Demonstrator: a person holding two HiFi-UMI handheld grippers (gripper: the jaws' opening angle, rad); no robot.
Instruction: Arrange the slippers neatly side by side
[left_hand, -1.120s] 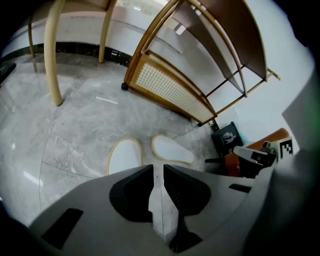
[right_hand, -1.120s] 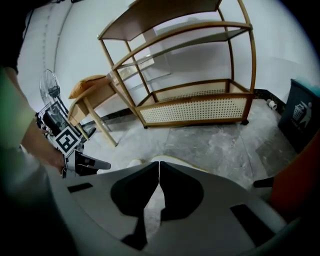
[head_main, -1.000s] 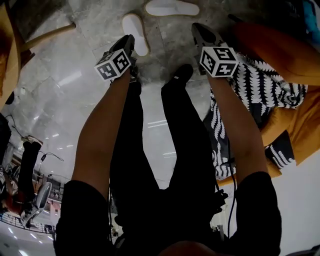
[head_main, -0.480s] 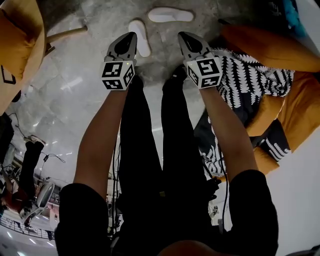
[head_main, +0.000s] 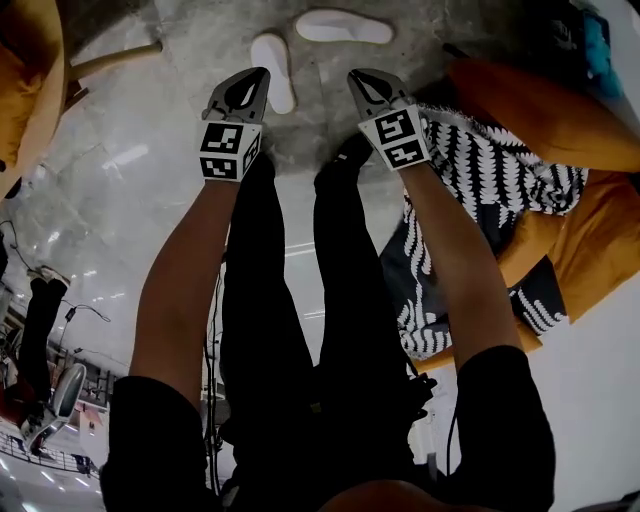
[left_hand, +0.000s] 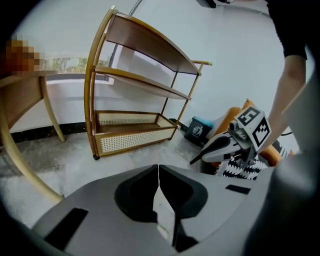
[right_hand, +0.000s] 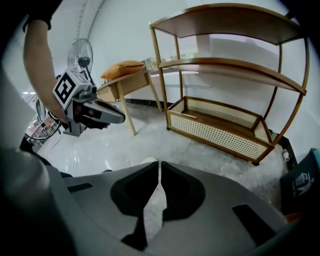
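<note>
Two white slippers are lying on the grey stone floor at the far side of the scene. The left slipper is pointing away from the person. The right slipper is lying crosswise a little farther off, so the two are sitting apart at roughly a right angle, not side by side. Both are looking plain, flat and soft, with rounded ends.

Two grippers are hanging over the floor near them. The left gripper is showing just beside the left slipper; its jaws have just been closing and are meeting with nothing between them. The right gripper is hanging to the right, its jaws also pressed together on nothing.

One wooden shelf unit with three tiers is standing by the far wall. One black-and-white patterned cloth is lying on the right.
</note>
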